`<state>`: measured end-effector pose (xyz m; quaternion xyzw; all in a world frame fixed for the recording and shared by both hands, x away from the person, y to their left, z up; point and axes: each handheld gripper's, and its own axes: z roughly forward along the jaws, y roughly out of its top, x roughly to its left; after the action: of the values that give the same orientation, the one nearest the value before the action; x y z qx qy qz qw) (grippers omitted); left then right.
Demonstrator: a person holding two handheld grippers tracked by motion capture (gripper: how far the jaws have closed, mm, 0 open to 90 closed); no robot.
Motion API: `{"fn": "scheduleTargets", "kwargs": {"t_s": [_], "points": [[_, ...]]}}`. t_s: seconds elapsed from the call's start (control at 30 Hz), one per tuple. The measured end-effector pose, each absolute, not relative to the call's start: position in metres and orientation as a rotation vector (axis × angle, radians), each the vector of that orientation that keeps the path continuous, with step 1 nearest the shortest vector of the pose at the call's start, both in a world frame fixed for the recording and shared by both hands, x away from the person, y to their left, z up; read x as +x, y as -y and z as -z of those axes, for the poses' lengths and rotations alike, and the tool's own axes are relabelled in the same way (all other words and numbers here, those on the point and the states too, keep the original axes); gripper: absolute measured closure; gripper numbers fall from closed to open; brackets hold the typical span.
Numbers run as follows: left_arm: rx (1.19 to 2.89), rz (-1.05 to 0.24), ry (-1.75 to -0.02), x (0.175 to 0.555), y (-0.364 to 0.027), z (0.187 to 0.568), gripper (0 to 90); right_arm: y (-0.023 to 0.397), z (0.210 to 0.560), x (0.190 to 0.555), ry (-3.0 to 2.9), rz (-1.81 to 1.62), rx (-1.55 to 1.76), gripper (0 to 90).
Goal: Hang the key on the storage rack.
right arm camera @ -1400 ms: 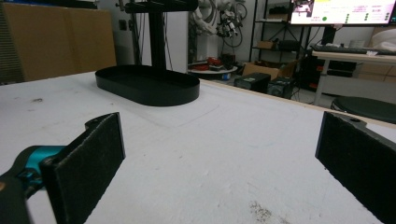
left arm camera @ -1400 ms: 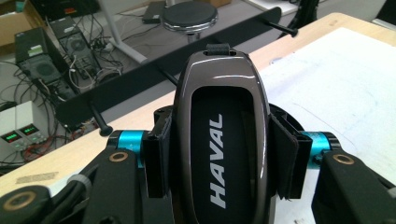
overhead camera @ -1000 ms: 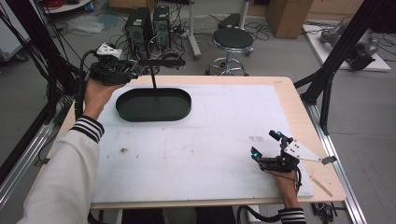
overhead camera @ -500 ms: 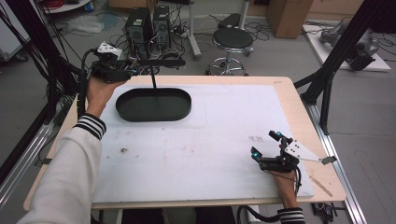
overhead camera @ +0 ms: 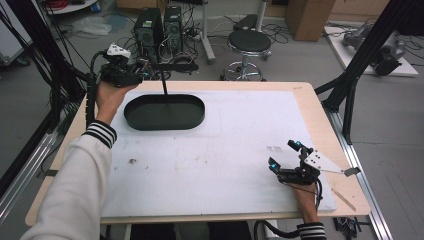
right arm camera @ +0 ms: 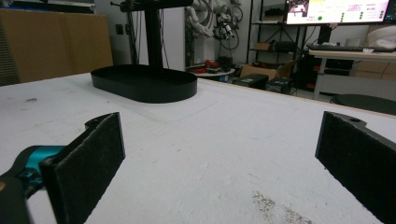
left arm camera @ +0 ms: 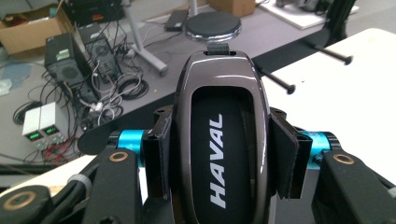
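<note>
My left gripper [overhead camera: 146,71] is held above the table's far left edge, shut on a glossy dark key fob [left arm camera: 219,116] marked HAVAL. Its pads [left arm camera: 159,154] press the fob's two sides. Just right of it stands a black oval tray [overhead camera: 192,119] with a thin upright post [overhead camera: 165,90] and a crossbar [overhead camera: 175,66] on top. The tray [right arm camera: 144,84] and post [right arm camera: 152,32] lie far off in the right gripper view. My right gripper [overhead camera: 283,154] rests on the white mat near the front right, open, with nothing between its pads [right arm camera: 88,163].
A white mat [overhead camera: 225,150] covers most of the wooden table [overhead camera: 327,130]. Black frame struts [overhead camera: 350,85] rise at the right edge. Beyond the far edge on the floor are a stool [overhead camera: 248,42], computer towers [overhead camera: 160,25] and cables.
My left gripper with the key fob has shifted slightly toward the far edge. The right gripper has stayed still.
</note>
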<state>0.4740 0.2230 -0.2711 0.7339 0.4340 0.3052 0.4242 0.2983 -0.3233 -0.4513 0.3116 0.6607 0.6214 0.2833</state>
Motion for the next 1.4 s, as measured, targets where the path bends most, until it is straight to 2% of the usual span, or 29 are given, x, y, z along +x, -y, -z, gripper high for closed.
{"fn": "scheduleTargets", "kwargs": {"t_s": [0.37, 0.73, 1.4], "points": [[1.848, -0.805, -1.149, 0.472, -0.22, 0.276, 48.7, 0.323, 0.451, 0.298, -1.771, -1.662, 0.835, 0.4], [1.877, -0.77, -1.207, 0.461, -0.229, 0.302, 48.8, 0.323, 0.451, 0.298, -1.771, -1.657, 0.833, 0.4], [1.941, -0.733, -1.246, 0.474, -0.221, 0.337, 48.7, 0.324, 0.451, 0.299, -1.763, -1.661, 0.831, 0.4]]}}
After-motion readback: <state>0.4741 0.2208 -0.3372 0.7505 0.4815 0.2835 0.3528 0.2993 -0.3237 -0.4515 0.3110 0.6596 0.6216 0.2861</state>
